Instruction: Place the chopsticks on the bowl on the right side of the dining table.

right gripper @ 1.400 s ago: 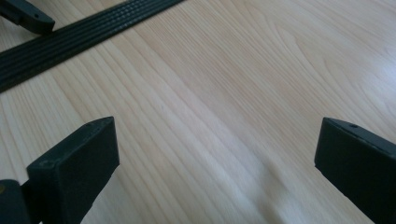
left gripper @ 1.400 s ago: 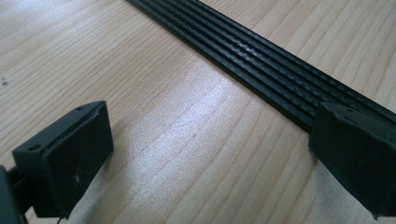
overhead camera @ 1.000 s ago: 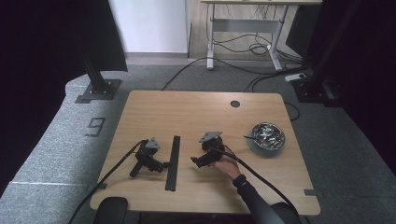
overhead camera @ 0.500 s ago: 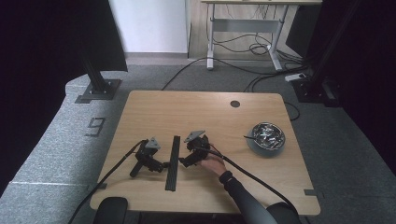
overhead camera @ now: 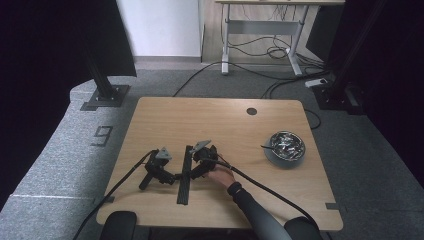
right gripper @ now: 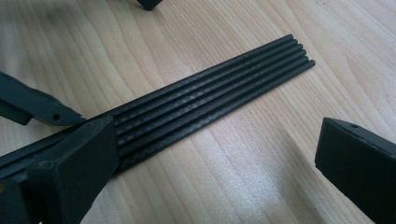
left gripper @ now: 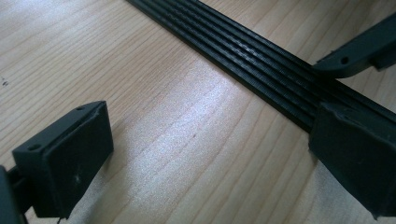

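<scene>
The right gripper point(overhead camera: 196, 170), held in the person's hand point(overhead camera: 221, 176), is hovering with its jaws spread wide beside the black ribbed strip point(overhead camera: 185, 174), one jaw over the strip's edge. The strip is lying flat on the wooden table point(overhead camera: 280, 200) near the front edge. The left gripper point(overhead camera: 167, 178), also wide open, is resting just left of it. A metal bowl point(overhead camera: 285, 146) is sitting well apart to the right.
</scene>
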Demonstrator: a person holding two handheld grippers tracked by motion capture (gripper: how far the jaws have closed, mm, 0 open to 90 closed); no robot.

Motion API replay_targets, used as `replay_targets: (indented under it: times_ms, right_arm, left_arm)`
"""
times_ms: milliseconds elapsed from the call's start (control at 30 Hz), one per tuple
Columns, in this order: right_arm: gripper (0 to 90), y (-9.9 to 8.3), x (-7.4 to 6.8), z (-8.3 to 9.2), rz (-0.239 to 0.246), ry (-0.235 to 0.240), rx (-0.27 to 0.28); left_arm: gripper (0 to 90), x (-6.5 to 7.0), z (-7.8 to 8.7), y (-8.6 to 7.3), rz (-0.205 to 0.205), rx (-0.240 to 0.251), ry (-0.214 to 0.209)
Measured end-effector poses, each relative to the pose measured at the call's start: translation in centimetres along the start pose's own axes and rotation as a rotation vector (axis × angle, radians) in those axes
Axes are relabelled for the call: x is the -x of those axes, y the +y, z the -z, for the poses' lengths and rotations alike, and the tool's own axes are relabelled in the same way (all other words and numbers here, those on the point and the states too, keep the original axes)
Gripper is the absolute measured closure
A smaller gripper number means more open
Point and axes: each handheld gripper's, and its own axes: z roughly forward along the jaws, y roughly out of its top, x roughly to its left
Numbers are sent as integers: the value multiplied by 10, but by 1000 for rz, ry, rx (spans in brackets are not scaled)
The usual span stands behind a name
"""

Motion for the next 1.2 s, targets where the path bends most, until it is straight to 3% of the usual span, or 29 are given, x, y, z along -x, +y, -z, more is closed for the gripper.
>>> replay_targets:
  times_ms: [533, 1200]
  right_arm:
    - [0, -5, 7, -5, -37, -11, -9]
    - [0, -22, 20, 9, -65, -20, -1]
  left_arm:
    - [0, 0, 0, 0, 0, 0, 1]
    - [0, 0, 0, 0, 1, 0, 0]
